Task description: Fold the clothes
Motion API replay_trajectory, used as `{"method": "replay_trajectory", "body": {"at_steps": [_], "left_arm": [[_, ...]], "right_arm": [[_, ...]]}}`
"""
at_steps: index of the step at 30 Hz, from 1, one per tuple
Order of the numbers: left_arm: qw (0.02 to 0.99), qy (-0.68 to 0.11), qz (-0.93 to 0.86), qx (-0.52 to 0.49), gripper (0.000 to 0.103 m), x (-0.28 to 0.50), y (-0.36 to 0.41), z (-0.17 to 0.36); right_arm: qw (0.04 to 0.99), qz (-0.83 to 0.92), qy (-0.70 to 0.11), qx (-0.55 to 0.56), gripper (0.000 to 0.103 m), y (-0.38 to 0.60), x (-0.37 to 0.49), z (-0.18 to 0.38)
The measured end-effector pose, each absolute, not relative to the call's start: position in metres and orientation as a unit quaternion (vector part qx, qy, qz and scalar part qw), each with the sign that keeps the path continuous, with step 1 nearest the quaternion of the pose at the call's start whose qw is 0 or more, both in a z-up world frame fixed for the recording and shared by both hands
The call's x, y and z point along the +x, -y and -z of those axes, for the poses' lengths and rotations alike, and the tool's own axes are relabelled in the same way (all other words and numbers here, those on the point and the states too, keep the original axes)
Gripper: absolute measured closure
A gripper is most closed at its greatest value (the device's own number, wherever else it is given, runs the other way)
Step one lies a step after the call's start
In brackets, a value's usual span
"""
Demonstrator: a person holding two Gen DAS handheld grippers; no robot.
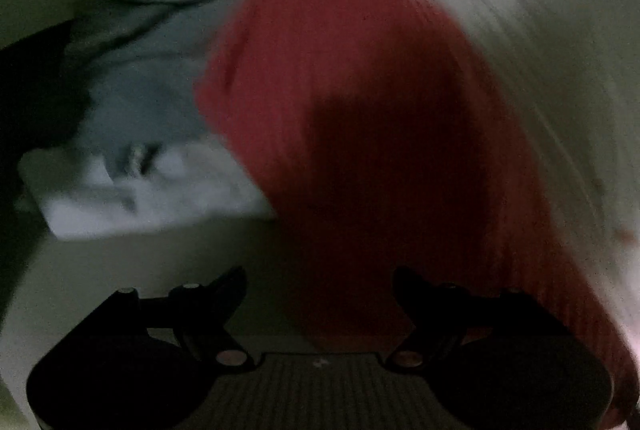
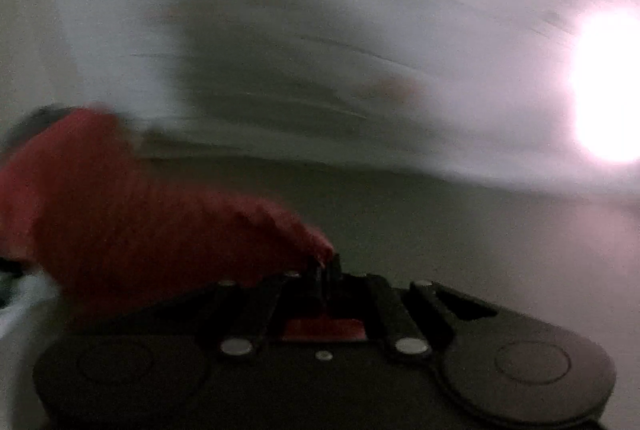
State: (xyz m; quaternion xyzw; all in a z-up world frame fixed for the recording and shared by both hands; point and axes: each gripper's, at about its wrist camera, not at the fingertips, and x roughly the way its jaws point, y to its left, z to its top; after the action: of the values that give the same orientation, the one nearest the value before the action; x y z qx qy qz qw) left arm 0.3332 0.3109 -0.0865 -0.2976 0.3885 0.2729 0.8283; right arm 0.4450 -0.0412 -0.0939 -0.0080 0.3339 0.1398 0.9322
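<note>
Both wrist views are dim and smeared by motion blur; fine detail is unreadable.

Left wrist view: the left gripper has its 2 black fingers spread wide apart, with nothing between them. A red ribbed garment fills the centre and right of the view, running from the upper middle down to the lower right edge, over a pale surface. A dark shadow lies across the garment's middle. Just to its left, and touching it, lies a grey-blue garment, crumpled, reaching to the top of the view. Below that sits a white cloth, also rumpled, touching the grey-blue garment. Whether the red garment lies flat or hangs cannot be told.

Right wrist view: the right gripper has its fingers closed together, pinching an edge of the red ribbed garment. The cloth trails from the fingertips away to the left edge of the view. A strip of red also shows between the finger arms, nearer the camera. The pale surface lies beyond, and a bright glare burns at the right.
</note>
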Motion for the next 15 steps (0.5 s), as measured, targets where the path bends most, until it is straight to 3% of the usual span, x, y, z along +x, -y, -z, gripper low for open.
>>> {"method": "replay_trajectory", "body": {"at_steps": [4,7,12,15], "left_arm": [[0.836,-0.422,-0.22,-0.274,0.022,0.321,-0.244,0.089],[0.829,-0.446,-0.21,-0.265,0.022,0.313,-0.218,0.102],[0.816,-0.469,-0.201,-0.272,0.022,0.3,-0.198,0.124],[0.81,-0.47,-0.202,-0.287,0.022,0.295,-0.194,0.127]], "right_arm": [[0.914,0.036,-0.404,-0.001,0.095,0.15,0.433,0.124],[0.902,0.063,-0.424,0.048,0.085,0.194,0.424,0.137],[0.906,0.015,-0.42,0.06,0.07,0.182,0.409,0.138],[0.905,-0.033,-0.419,0.061,0.068,0.172,0.411,0.138]]}}
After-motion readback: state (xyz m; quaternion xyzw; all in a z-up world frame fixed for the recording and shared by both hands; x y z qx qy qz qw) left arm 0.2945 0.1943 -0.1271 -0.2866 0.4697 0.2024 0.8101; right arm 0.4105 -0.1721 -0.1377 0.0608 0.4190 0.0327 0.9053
